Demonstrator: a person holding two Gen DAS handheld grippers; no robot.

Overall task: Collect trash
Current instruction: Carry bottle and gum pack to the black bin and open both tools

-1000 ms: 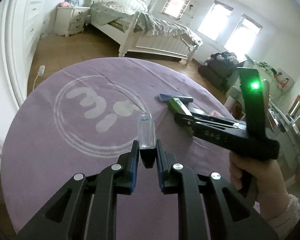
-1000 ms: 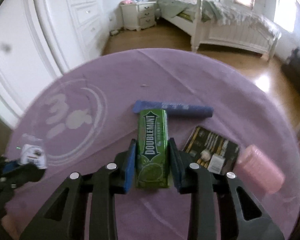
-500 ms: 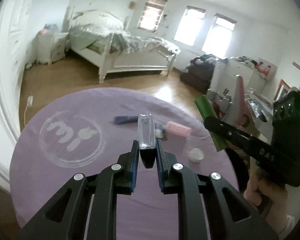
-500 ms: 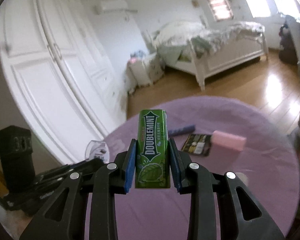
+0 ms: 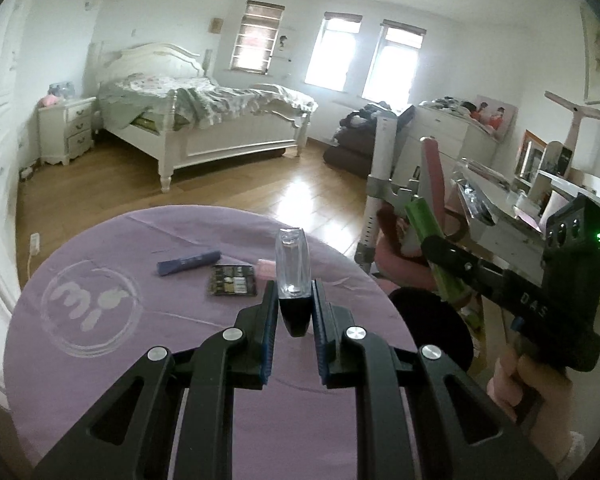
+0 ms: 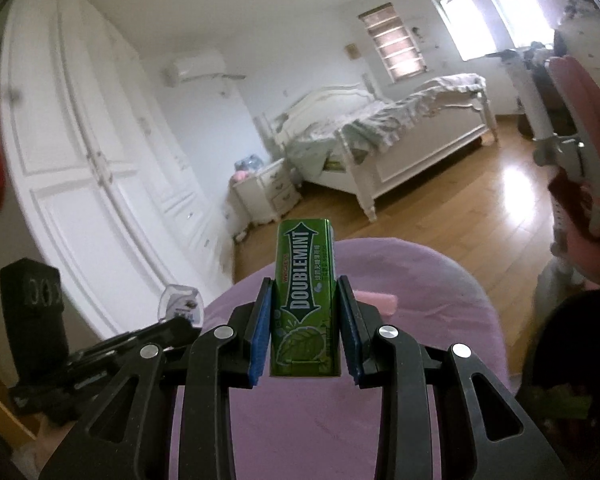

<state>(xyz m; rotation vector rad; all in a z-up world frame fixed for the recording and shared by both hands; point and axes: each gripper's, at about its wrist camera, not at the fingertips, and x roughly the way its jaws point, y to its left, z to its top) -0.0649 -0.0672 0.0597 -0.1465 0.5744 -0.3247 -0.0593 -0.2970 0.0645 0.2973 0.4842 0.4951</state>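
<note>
My left gripper (image 5: 294, 292) is shut on a small clear plastic case with a black base (image 5: 293, 268), held above the round purple table (image 5: 100, 248). My right gripper (image 6: 305, 312) is shut on a green Doublemint gum pack (image 6: 305, 288), lifted past the table's right edge; the pack also shows in the left wrist view (image 5: 430, 236). A black round bin (image 5: 432, 324) sits below the right gripper, beside the table. On the table lie a blue wrapper (image 5: 188, 262), a dark packet (image 5: 233, 285) and a pink pack (image 5: 266, 268).
A white bed (image 5: 204, 120) and a nightstand (image 5: 66, 128) stand across the wooden floor. A white wardrobe (image 6: 100, 160) fills the left wall. A cluttered desk (image 5: 500, 200) and a pink chair (image 5: 432, 176) stand to the right of the table.
The right gripper lifted the gum pack off the table and carried it right, over the black bin. The left gripper rose and swung right, still holding the clear case.
</note>
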